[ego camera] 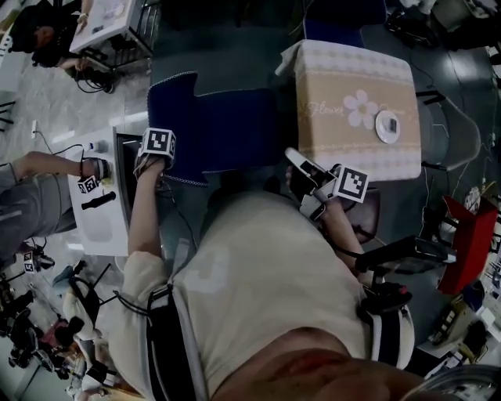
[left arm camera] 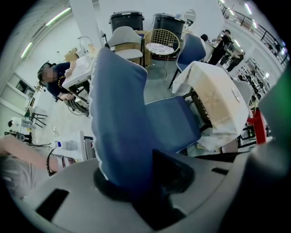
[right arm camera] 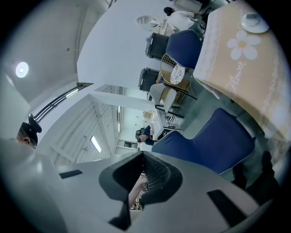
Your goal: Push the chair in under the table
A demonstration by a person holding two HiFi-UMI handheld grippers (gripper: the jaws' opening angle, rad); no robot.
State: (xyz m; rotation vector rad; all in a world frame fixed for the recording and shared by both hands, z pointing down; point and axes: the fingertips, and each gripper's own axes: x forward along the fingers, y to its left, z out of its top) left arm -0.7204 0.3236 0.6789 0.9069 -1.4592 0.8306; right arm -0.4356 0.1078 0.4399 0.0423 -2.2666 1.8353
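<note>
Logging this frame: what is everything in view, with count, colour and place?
blue chair: one, dark blue, seat facing the table, not yet under it
table: one, beige flower-print cloth, right of the chair in the head view
round dish: one, white, on the table
second blue chair: one, blue, far side of the table
grey chair: one, grey, right of the table
red object: one, red, floor at right
white side table: one, white, at left
bystander: one, grey sleeve, left edge
left gripper: one, grey, clamped on the blue chair's backrest
right gripper: one, grey, shut, empty
</note>
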